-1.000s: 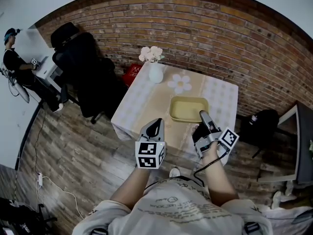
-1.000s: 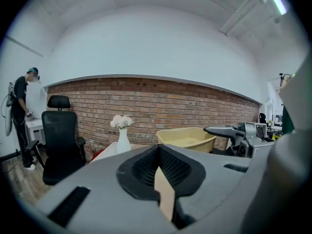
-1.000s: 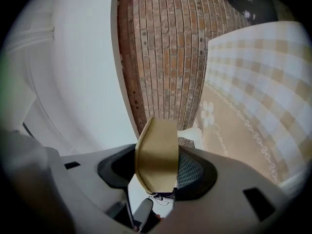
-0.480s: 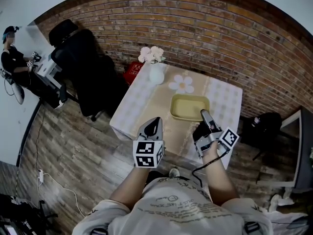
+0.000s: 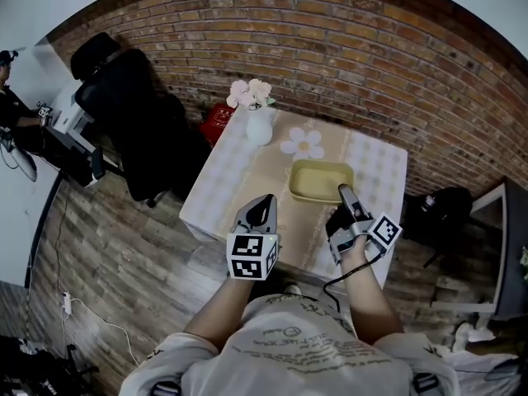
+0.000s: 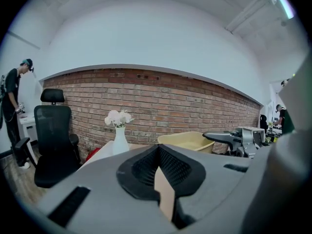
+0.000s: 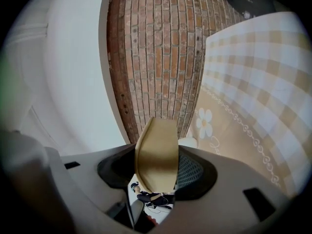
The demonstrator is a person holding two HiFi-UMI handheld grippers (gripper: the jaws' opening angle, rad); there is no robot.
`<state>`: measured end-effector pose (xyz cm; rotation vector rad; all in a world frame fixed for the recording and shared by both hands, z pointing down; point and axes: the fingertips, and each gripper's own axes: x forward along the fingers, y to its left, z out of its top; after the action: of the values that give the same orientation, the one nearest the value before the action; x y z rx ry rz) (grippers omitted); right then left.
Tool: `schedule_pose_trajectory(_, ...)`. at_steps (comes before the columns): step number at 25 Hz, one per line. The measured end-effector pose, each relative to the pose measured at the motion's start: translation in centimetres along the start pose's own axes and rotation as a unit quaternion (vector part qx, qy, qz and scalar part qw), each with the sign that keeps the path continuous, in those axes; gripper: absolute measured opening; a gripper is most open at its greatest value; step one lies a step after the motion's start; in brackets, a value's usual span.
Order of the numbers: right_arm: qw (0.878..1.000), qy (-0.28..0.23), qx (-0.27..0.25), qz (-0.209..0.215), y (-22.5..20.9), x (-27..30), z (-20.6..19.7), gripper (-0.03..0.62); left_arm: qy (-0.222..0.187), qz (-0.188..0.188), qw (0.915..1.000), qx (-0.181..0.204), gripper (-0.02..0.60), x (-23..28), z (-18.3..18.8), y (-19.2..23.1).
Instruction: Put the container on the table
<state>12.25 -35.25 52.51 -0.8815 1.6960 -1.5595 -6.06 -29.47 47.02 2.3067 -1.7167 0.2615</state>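
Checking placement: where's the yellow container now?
Head view: yellow container over the table's right-centre, just nearer than the flower mat, its near-right rim gripped by the right gripper.

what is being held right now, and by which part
The right gripper holds the yellow container by its rim at the near right corner; the left gripper holds nothing.

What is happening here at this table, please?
A person holds a gripper in each hand. The right gripper is shut on the near rim of the yellow container, over the checked table. I cannot tell whether the container rests on the table. The left gripper, jaws together, holds nothing.
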Motion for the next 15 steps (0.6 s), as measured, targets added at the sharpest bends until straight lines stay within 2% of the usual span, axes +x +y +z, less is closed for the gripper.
schedule_pose_trajectory(8,1.0,-0.026,-0.014,-0.007,-2.8,4.2,0.7,0.212,0.004,-0.031,0.9994,0.015,0.003,3.9,1.6,3.3)
schedule_pose_trajectory(15,0.999,-0.05,0.005,0.004,-5.5,7.8,1.9,0.212,0.003,-0.051,0.9983,0.026,0.003,7.1,3.2,6.3)
